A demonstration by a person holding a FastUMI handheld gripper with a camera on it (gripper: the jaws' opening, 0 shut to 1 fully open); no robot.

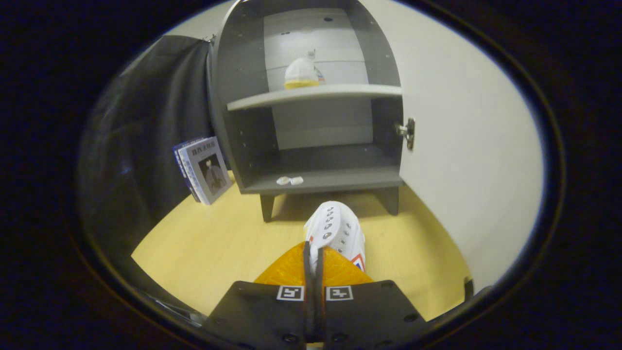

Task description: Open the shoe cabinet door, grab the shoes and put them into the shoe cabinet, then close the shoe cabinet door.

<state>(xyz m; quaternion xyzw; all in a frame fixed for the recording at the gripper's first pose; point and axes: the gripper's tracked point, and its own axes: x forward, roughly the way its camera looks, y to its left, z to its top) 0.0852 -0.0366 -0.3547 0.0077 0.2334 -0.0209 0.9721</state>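
**With door swung wide: one shoe gripped, one shelved**

Gripper view: gripper (313, 257) closed on one white shoe (335, 231), both orange fingers (286, 270) pinching its heel collar, toe pointing toward shoe cabinet (311, 180). Held above yellow floor (209, 243), just short of cabinet's feet. Second white shoe (301, 74) on upper of two shelves. One small white object (289, 181) on bottom shelf. One open door (461, 146) to the right. Two books (204, 170) leaning beside cabinet.

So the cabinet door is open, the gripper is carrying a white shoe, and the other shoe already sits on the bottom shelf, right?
Not quite. The gripper view shows the other shoe on the upper shelf, not the bottom one. The rest holds: the cabinet door stands open and the gripper is shut on the white shoe.
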